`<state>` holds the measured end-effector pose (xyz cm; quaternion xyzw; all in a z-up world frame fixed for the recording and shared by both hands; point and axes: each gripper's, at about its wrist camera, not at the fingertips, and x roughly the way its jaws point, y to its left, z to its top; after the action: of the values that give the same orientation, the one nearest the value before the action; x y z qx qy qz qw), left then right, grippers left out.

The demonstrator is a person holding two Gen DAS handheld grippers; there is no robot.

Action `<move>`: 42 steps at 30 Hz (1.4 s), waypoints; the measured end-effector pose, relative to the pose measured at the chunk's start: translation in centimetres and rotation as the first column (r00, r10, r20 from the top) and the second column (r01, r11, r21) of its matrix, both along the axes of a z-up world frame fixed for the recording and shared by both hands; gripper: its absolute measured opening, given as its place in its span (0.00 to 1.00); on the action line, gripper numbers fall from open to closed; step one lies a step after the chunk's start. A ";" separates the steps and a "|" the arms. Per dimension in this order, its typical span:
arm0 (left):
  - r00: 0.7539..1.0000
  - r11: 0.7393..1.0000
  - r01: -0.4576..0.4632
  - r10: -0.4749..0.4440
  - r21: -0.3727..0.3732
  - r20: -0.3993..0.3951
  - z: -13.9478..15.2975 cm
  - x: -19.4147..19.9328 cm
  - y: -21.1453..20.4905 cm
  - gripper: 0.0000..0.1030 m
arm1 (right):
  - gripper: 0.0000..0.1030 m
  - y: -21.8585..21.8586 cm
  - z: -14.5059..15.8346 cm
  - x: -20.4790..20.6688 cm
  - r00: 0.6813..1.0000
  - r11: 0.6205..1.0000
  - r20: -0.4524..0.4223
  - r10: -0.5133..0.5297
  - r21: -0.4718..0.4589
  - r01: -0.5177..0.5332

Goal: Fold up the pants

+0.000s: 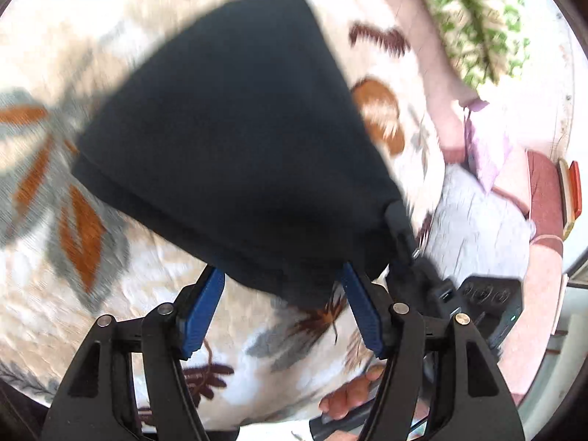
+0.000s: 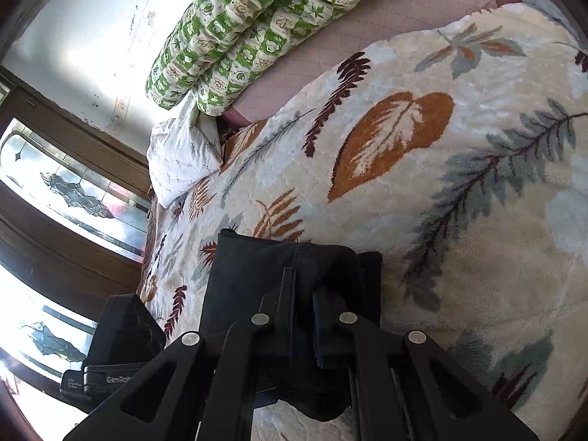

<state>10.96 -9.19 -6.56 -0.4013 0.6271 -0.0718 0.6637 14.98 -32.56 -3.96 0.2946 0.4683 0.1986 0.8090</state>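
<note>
A: Dark pants on the leaf-print blanket, bunched into a thick, already doubled bundle. Right gripper clamped on the near edge of the cloth, jaws nearly together with a fold pinched between them.

B: And the left gripper?

A: Jaws well apart, blue fingers straddling the low corner of the bundle. Cloth draped over and past the tips; whether the pads press on it, cannot tell. Looks loose rather than gripped.

B: Which way does the cloth run from there?

A: Up and away from the left fingers, long axis slanting toward the far left in the left wrist view, tapering at the far end. In the right wrist view, short and squarish, spreading just ahead of the fingers toward the green quilt and the white pillow.

B: Nearer hand?

A: Both at the same near end, close to each other; right one with the firm hold. A hand visible low in the left view.

B: Next step, likely?

A: Probably closing the left jaws on that corner, then carrying the near end across along the long axis. Risk of one layer slipping out, given the thickness.
</note>
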 end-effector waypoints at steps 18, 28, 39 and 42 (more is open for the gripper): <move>0.991 0.992 0.067 -0.053 0.105 -0.124 -3.8 0.7 -1.1 0.33 | 0.15 -1.0 -0.2 -0.8 1.000 0.997 -0.011 -0.027 0.070 0.028; 0.986 0.982 0.167 -0.165 0.084 -0.034 0.1 -0.9 1.8 0.33 | 0.26 -2.2 -2.3 -1.4 0.994 0.994 -0.063 -0.094 0.051 0.098; 0.923 0.867 0.259 -0.352 0.425 0.156 5.0 3.5 9.0 0.69 | 0.70 -2.1 -0.7 -4.7 0.997 0.998 -0.062 -0.055 0.016 0.056; 0.896 0.818 0.331 -0.429 0.470 0.116 3.6 5.3 7.2 0.69 | 0.70 -1.8 -1.9 -4.4 0.994 0.998 -0.086 -0.065 0.021 0.067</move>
<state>16.25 -2.00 -2.98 -0.0974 0.6185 -0.1037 0.7728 10.54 -34.41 -5.86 0.3278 0.4899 0.1647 0.7908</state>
